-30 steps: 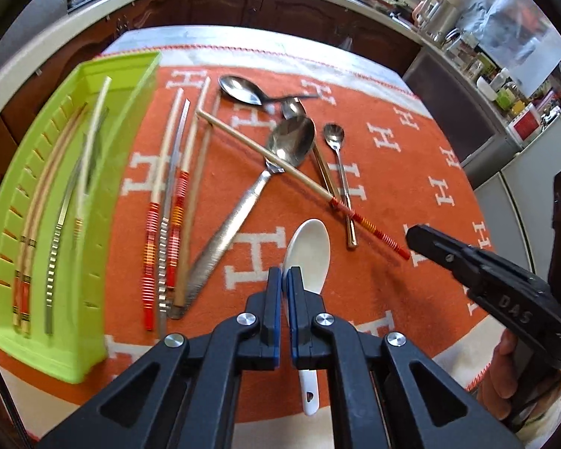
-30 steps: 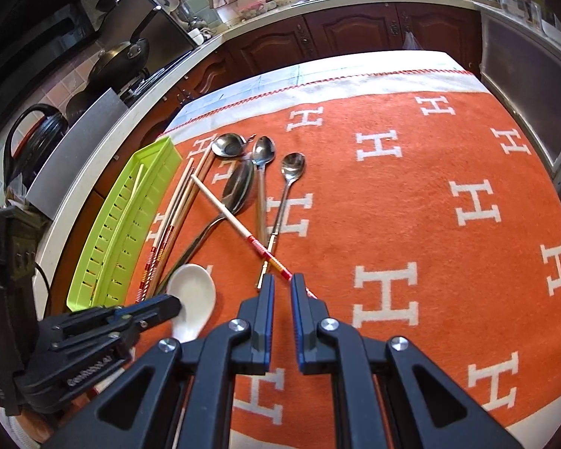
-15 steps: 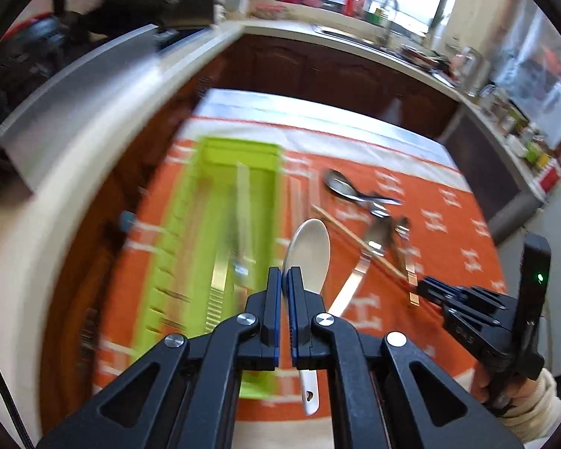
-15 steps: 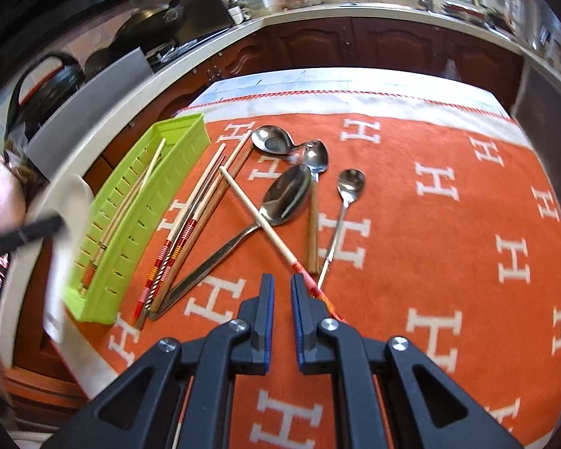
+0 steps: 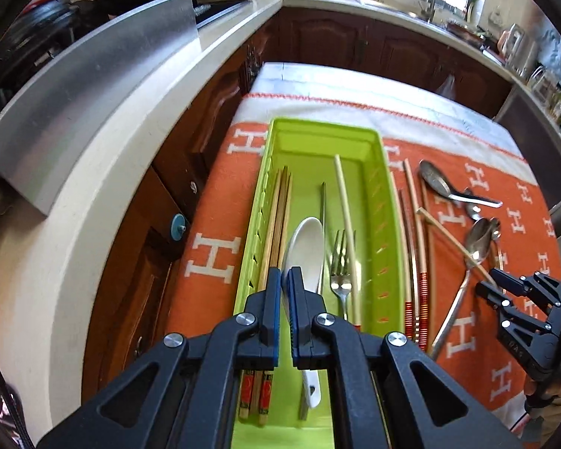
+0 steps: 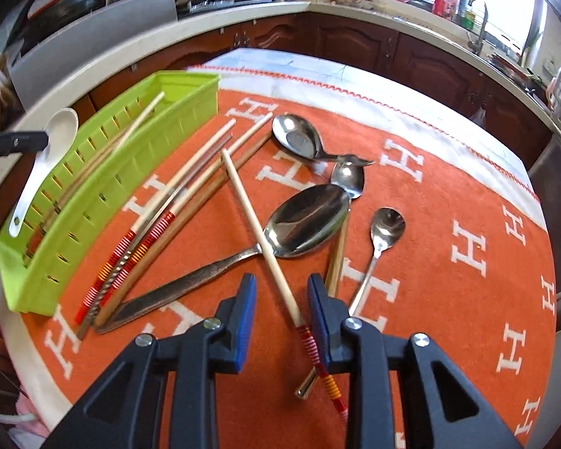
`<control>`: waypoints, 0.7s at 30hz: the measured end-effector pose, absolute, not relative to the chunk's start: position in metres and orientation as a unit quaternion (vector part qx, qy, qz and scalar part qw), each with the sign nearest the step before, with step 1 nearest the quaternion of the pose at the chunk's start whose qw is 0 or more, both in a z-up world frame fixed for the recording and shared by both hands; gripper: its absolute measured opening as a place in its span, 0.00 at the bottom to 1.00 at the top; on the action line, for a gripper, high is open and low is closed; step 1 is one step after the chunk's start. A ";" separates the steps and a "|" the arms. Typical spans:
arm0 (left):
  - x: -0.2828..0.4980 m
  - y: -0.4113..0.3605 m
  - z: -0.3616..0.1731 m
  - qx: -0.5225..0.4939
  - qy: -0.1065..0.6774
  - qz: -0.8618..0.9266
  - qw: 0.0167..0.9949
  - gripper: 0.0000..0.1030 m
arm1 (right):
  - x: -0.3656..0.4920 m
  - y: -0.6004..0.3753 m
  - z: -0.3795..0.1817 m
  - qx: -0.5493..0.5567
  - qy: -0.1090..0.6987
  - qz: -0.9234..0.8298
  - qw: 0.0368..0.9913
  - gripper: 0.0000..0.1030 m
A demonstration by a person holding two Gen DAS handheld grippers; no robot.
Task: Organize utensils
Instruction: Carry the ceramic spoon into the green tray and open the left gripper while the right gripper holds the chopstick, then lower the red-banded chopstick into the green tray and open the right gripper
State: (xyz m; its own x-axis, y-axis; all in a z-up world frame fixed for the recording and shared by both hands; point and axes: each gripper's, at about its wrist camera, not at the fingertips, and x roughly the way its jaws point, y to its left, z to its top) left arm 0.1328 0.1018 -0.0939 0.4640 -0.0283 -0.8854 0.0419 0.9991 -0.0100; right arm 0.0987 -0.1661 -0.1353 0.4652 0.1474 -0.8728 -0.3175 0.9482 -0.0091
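In the left wrist view my left gripper (image 5: 284,273) is shut on a white ceramic spoon (image 5: 304,247), holding it above the inside of the green slotted tray (image 5: 387,224). The tray holds chopsticks (image 5: 278,209) and a fork (image 5: 340,262). The right wrist view shows the same spoon (image 6: 52,138) over the tray's near wall (image 6: 93,202). My right gripper (image 6: 280,288) hovers low over the orange cloth, its jaws opening. A pale chopstick with a red-banded end (image 6: 258,232) lies between them, clear of the pads.
Loose on the orange cloth (image 6: 448,194) are several banded chopsticks (image 6: 175,202), a large steel spoon (image 6: 306,220), a small spoon (image 6: 387,224) and two more spoons further back (image 6: 295,138). A countertop and dark cabinets border the table's left and far sides.
My left gripper carried the white spoon off the cloth and leftward to above the green tray. My right gripper moved toward the crossed chopstick, rolled, and its jaws spread around it.
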 end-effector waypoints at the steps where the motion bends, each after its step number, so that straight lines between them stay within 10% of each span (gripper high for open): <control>1: 0.135 0.102 -0.098 0.006 0.522 -0.019 0.853 0.03 | 0.100 -0.166 -0.138 -0.086 0.503 0.136 0.849 0.14; 21: 0.086 0.107 -0.073 -0.002 0.466 0.001 0.885 0.48 | 0.084 -0.138 -0.051 0.106 0.502 0.222 0.829 0.05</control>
